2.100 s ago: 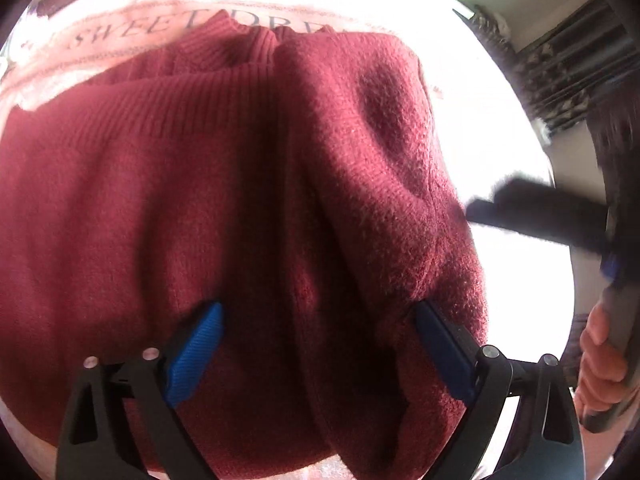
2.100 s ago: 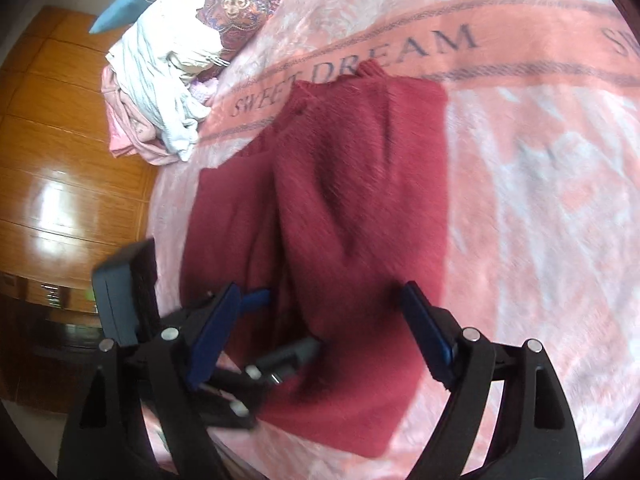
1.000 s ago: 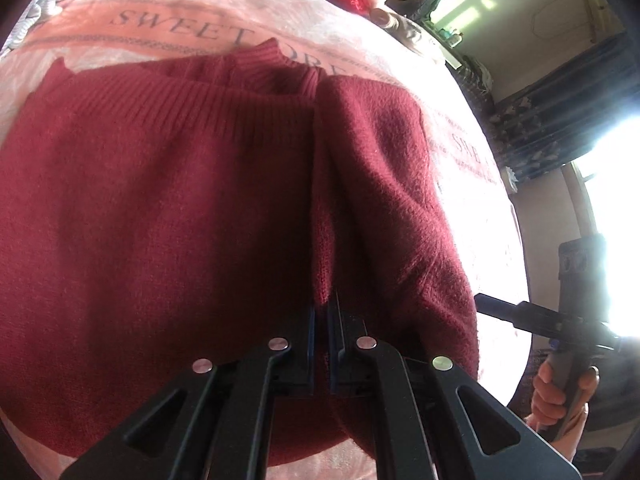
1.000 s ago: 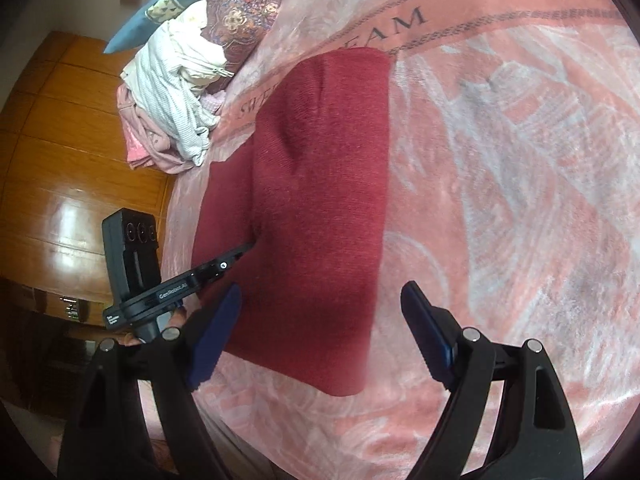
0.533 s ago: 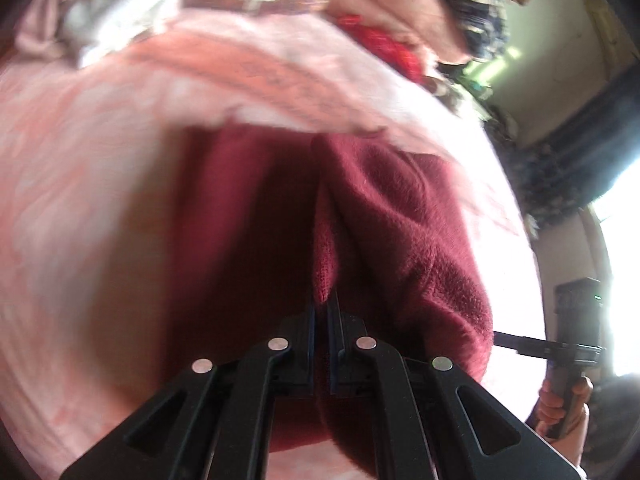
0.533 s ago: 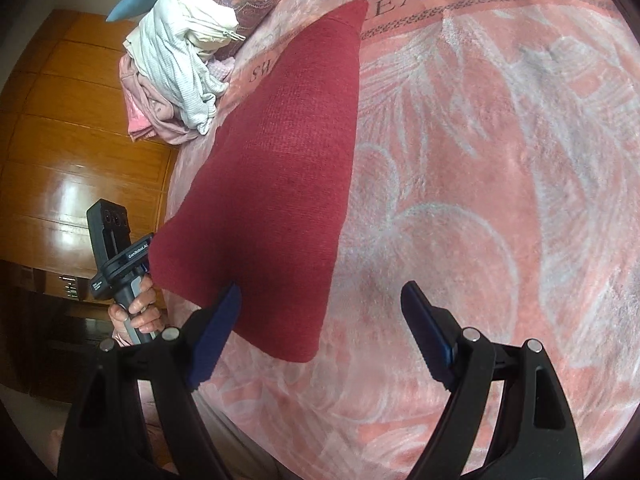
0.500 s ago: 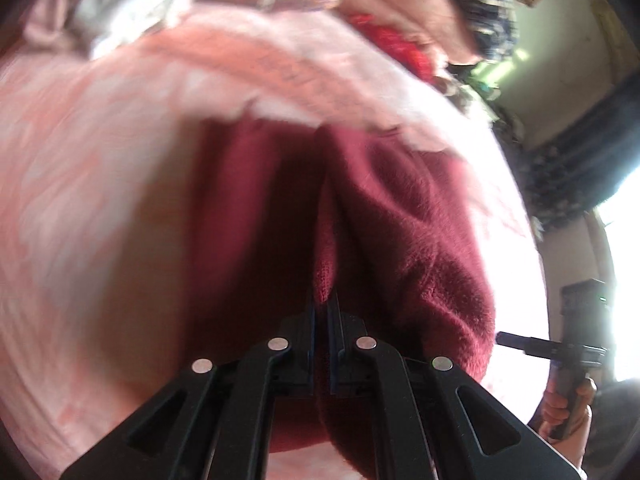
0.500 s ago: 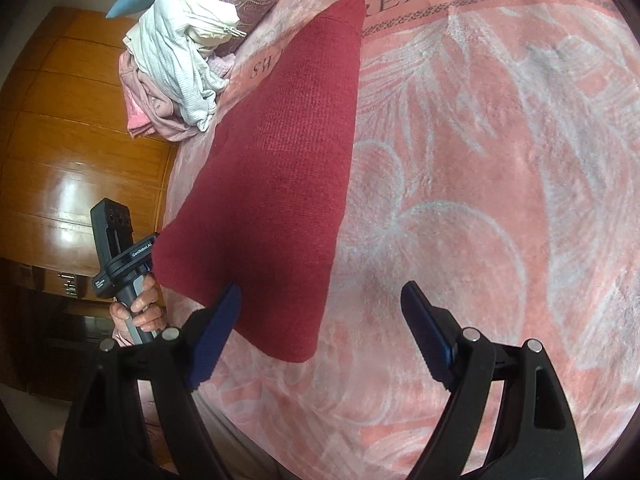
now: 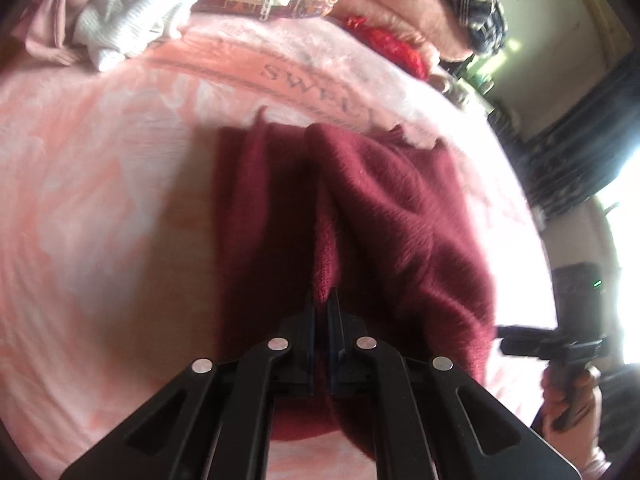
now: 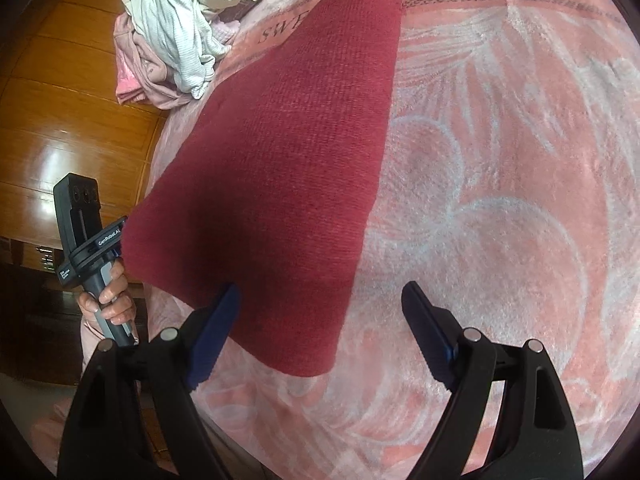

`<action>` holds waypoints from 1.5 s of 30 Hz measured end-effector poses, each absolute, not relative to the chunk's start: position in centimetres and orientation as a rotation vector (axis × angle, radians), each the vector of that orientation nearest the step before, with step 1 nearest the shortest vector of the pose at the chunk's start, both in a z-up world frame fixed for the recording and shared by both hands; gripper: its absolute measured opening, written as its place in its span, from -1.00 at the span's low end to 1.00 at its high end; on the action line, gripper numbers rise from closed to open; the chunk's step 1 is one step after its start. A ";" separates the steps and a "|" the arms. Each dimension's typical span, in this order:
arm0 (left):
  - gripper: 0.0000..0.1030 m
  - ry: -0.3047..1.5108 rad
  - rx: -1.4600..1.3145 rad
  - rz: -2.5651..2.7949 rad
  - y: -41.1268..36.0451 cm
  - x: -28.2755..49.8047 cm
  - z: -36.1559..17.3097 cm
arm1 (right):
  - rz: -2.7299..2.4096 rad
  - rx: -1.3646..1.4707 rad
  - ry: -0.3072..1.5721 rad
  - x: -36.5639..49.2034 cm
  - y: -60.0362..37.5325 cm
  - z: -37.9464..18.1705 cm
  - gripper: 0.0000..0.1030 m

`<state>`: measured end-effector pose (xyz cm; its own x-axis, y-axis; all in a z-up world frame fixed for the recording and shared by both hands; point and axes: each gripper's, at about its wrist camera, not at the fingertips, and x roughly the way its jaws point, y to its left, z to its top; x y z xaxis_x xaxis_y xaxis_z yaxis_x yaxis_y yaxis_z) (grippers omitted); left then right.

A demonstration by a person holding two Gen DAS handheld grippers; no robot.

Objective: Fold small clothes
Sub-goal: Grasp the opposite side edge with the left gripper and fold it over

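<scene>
Pink "SWEET DREAM" blanket (image 10: 500,160) covers the bed, with a clothes pile (image 10: 172,28) at its far left corner. We've got the dark red sweater (image 10: 288,152) lying on the blanket's left side, its near edge pinched and lifted in our left gripper (image 9: 322,312). Our right gripper (image 10: 320,320) hangs wide over the near right corner, holding nothing.

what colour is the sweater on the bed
Dark red, a plain knit sweater; clearest in the right wrist view.
</scene>
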<state>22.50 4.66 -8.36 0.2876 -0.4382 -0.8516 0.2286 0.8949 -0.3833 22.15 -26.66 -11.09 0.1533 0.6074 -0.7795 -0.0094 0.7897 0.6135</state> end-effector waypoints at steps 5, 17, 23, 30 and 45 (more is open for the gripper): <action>-0.91 1.227 -0.184 -0.392 6.6 22.5 -9.7 | 0.474 0.506 1.368 22.6 -25.4 -11.4 0.62; -0.26 1.202 -0.215 -0.443 7.3 19.4 -6.3 | 0.476 0.425 1.418 23.2 -21.7 -12.9 0.62; 0.06 1.224 -0.132 -0.540 3.6 18.3 -5.8 | 0.462 0.412 1.418 23.5 -20.8 -12.6 0.62; -0.85 1.370 -0.138 -0.564 2.2 19.3 -10.4 | 0.455 0.397 1.412 23.1 -21.2 -11.8 0.62; -0.86 1.320 -0.121 -0.459 6.9 19.9 -12.3 | 0.421 0.317 1.460 23.9 -19.0 -13.8 0.58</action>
<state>19.91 6.86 -12.25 0.1737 -0.3905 -0.9041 0.2549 0.9046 -0.3417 23.91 -19.00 -13.82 0.0596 0.4599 -0.8860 -0.0831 0.8867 0.4547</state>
